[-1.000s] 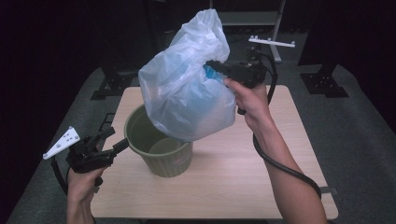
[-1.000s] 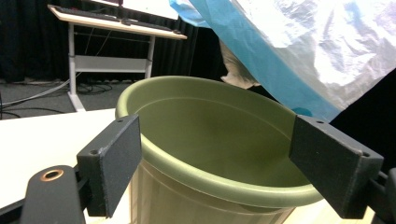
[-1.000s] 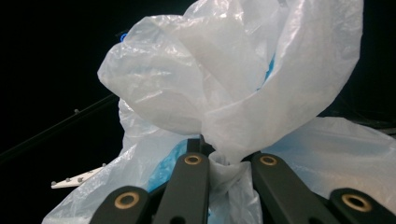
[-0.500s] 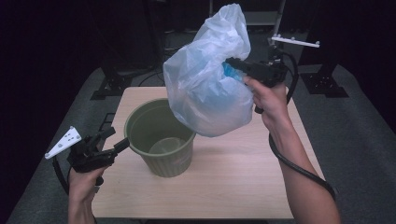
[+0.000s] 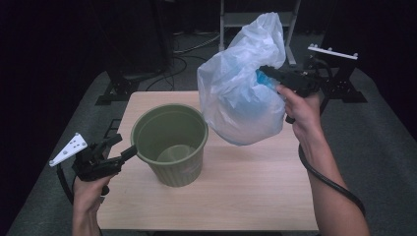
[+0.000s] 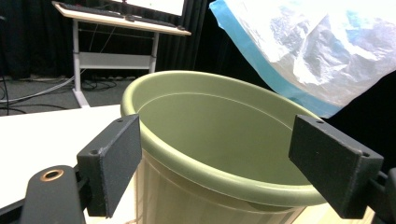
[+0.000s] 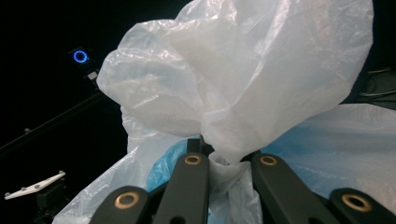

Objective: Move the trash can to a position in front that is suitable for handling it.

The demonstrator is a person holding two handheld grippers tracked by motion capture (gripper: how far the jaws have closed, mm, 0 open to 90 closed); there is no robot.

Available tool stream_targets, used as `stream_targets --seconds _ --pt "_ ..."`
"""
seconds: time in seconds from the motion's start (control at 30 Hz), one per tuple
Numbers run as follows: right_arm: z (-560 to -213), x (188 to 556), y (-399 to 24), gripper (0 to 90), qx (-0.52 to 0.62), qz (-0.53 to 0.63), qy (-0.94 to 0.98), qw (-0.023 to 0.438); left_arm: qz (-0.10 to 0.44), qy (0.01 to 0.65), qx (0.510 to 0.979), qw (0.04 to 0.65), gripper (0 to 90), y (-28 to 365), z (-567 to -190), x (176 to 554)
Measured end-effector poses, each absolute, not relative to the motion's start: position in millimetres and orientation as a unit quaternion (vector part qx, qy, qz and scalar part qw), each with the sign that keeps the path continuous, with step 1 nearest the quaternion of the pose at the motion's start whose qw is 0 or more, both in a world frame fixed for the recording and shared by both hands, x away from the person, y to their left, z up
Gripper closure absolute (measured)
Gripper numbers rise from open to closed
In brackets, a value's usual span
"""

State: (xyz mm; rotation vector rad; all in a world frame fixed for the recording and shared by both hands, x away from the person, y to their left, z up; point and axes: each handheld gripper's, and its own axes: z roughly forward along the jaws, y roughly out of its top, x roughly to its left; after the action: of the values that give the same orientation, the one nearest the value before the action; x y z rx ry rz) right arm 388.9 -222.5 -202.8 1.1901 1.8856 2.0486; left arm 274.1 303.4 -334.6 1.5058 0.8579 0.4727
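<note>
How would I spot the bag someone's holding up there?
Start at the wooden table with the green bin. Above its far right side, the right gripper pinches a plastic bag: puffy, translucent white with blue, hanging in mid-air.

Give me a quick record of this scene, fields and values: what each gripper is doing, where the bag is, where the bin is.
left gripper: open, jaws either side of the bin's near rim, not pressing
right gripper: shut on the bag's bunched neck
bag: pale plastic with blue inside, held in the air right of the bin, off the table
bin: green, upright on the table, no liner
</note>
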Motion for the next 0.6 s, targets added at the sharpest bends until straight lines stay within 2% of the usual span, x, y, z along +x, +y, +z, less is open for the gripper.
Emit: stream_targets --seconds 0.6 --pt "-248 402 -249 87.9 0.442 0.653 0.613 0.048 0.204 0.378 0.653 0.623 16.0 302 -336 275"
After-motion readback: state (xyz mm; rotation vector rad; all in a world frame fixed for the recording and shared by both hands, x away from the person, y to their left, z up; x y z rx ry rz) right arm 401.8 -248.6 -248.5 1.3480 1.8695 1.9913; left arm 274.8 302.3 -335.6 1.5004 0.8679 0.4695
